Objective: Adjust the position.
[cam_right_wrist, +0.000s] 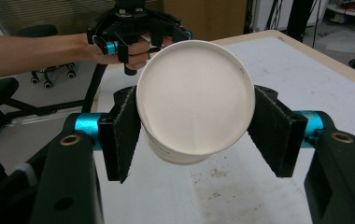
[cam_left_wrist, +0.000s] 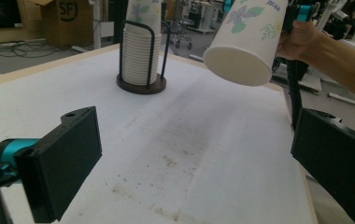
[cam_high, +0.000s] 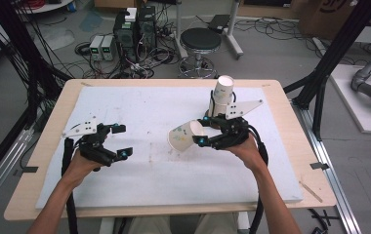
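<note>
Left of the scene, the left gripper (cam_high: pixel 117 141) is seen held just above the white mat (cam_high: pixel 139 180) with its jaws spread wide and nothing between them; in its own view the two black pads (cam_left_wrist: pixel 63 158) frame only bare, lightly stained mat. Toward the middle, a single paper cup (cam_high: pixel 186 136) is gripped by the right gripper (cam_high: pixel 204 135): it is clamped across its sides, lifted clear of the mat and tipped so that its flat base faces the left gripper, as is shown in the right gripper view, where the cup (cam_right_wrist: pixel 195 100) sits squeezed between the pads. Just behind that gripper, the stack of cups (cam_high: pixel 222 95) is left standing in its dark wire holder (cam_left_wrist: pixel 141 85) on a round base. Judged from this, one cup has already been drawn off the stack and is held aloft, while what is to be done with it, whether a hand-over to the empty left gripper or a setting down on the mat, is not yet carried out. No obstacle is found on the mat between the two grippers; only the holder with its stack stands close behind the right hand (cam_high: pixel 244 146) and could be knocked if that hand is drawn back. Beyond the table (cam_high: pixel 47 146), a round stool (cam_high: pixel 200 41), boxes of equipment and loose cables are spread over the floor, well apart from the work.
</note>
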The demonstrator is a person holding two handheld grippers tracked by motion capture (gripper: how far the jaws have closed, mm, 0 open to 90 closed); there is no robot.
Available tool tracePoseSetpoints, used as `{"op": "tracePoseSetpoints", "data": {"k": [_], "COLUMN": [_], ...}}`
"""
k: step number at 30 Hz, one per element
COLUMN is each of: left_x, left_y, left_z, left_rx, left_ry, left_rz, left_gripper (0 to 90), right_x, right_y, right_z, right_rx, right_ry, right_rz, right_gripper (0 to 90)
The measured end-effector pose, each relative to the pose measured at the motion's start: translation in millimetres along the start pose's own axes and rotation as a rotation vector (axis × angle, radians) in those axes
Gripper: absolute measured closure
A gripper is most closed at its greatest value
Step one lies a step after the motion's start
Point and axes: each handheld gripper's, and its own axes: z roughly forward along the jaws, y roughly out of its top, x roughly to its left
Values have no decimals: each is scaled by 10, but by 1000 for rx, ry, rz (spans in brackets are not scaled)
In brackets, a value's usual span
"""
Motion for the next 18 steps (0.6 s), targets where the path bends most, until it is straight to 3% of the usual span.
{"op": "tracePoseSetpoints", "data": {"k": [18], "left_x": [-15], "left_y": [265], "left_z": [402], "left_rx": [41], "left_ry": [-125], "left_rz": [37], "left_gripper": [17], "right_x": [11], "right_y": [41], "right_z": [40], "right_rx": [4], "right_ry": [31], "right_rz": [-17], "right_gripper": [376]}}
